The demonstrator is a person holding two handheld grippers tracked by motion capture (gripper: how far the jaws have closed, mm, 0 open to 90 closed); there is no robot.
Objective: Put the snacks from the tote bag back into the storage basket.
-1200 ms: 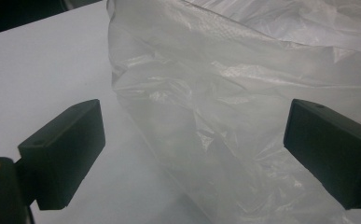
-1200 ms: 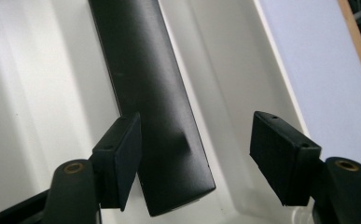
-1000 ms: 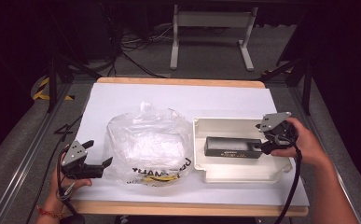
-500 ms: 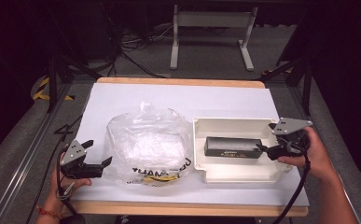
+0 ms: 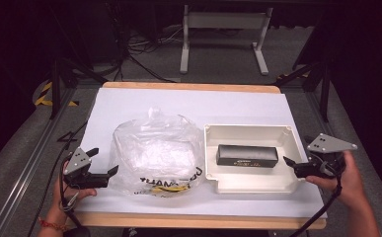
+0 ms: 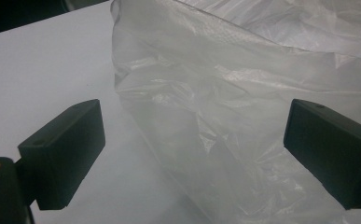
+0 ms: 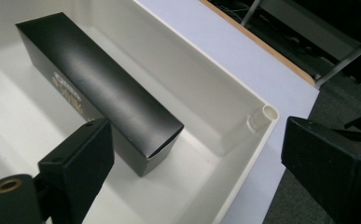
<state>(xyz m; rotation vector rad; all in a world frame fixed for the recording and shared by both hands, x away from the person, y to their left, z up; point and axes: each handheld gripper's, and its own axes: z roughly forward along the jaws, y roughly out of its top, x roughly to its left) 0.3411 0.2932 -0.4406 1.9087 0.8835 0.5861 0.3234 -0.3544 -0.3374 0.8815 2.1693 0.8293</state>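
Observation:
A long black box point(image 5: 248, 155) lies flat inside a white tray point(image 5: 250, 129) on the right half of the table. My right gripper point(image 5: 292, 167) is just outside the tray's right wall, pointing left at the box's end. Its jaws have just been opening and now stand open, touching nothing. In the right gripper view, the box point(image 7: 99, 88) and the tray's corner point(image 7: 262, 116) lie beyond the wide-apart jaws of the right gripper point(image 7: 197, 163). A crumpled clear plastic bag point(image 5: 154, 153) sits in the middle. My left gripper point(image 5: 104, 160) is open at the bag's left edge; the bag point(image 6: 243, 116) lies between and beyond the jaws of the left gripper point(image 6: 192, 154).
White paper covers the wooden table point(image 5: 193, 88). A white stand's legs point(image 5: 223, 44) and cables lie on the floor behind the table. Dark rails run along the left side. The table's right edge is close to my right hand.
The right gripper let go of the black box's right end, opened, and drew back to the right, out past the tray wall. The left gripper and the bag stayed put.

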